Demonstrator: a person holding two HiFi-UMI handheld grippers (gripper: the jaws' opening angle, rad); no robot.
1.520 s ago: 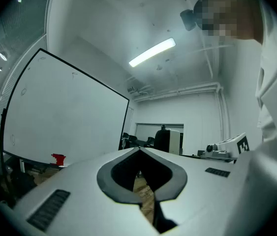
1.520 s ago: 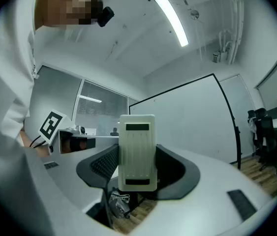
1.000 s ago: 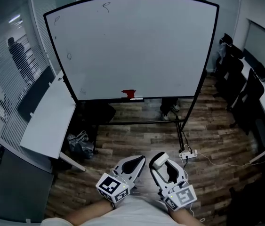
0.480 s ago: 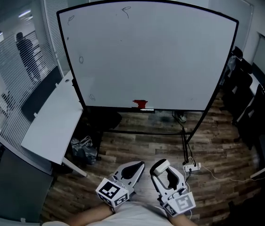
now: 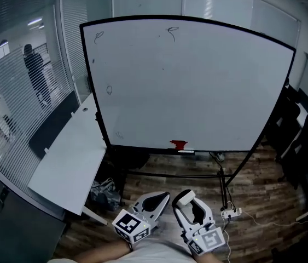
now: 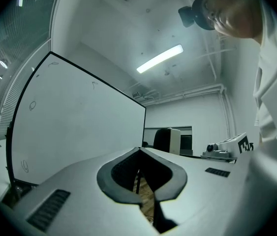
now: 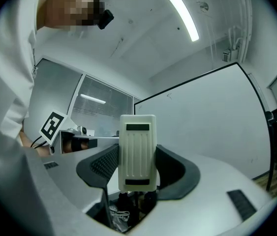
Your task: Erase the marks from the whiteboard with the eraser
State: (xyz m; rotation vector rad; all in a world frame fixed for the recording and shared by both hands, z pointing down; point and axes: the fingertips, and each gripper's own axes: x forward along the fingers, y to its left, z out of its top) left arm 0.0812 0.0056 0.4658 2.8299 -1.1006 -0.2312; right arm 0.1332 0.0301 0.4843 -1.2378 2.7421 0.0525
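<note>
Right gripper [image 5: 185,195] is clamping the white eraser [image 7: 138,151], left gripper [image 5: 161,196] is sitting closed and empty, both well apart from the marked whiteboard [image 5: 197,92].

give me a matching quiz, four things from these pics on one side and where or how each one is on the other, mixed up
1. eraser
2. left hand-held gripper
3. red object
4. power strip

a. on the floor
b. at the whiteboard's bottom edge
c. shut, empty
d. in the right hand-held gripper

Pairs: 1-d, 2-c, 3-b, 4-a
</note>
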